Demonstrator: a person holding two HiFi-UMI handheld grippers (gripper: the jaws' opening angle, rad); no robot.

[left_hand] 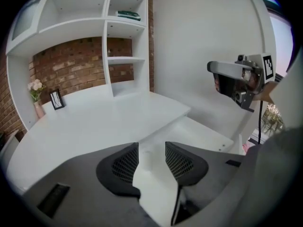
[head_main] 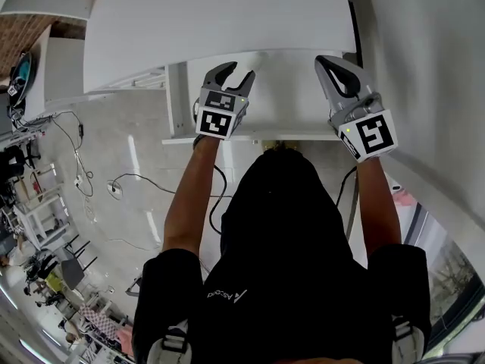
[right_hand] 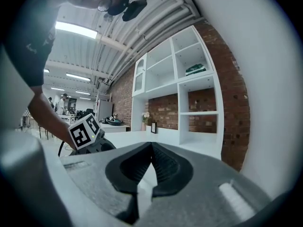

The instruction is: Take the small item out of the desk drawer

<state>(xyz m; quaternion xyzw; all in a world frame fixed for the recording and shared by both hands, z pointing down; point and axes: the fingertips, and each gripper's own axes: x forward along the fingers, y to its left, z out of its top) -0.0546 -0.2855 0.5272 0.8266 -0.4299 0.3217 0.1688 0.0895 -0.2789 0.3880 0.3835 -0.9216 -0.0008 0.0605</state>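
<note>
Two hand-held grippers, both above the front edge of the white desk (head_main: pixel 220 21).
- Item: left gripper (head_main: pixel 238 73), toward the desk's left half; jaws parted, only bare white surface in the gap.
- Item: right gripper (head_main: pixel 326 61), toward the desk's right end, near the wall; jaws closed tip to tip, holding nothing.
- Item: lower white panel (head_main: pixel 280 105), just below the desk's front edge and under both grippers; whether it is the drawer cannot be told.
- Item: small item, not to be made out in any view.
- Item: picture frame (left_hand: pixel 57 99) and vase of flowers (left_hand: pixel 35 91), at the desk's far left corner.
- Item: white shelf unit (left_hand: pixel 109 46), rising from the back of the desk against a brick wall (left_hand: pixel 71 67); a book (left_hand: pixel 129 15) lies flat on an upper shelf.
</note>
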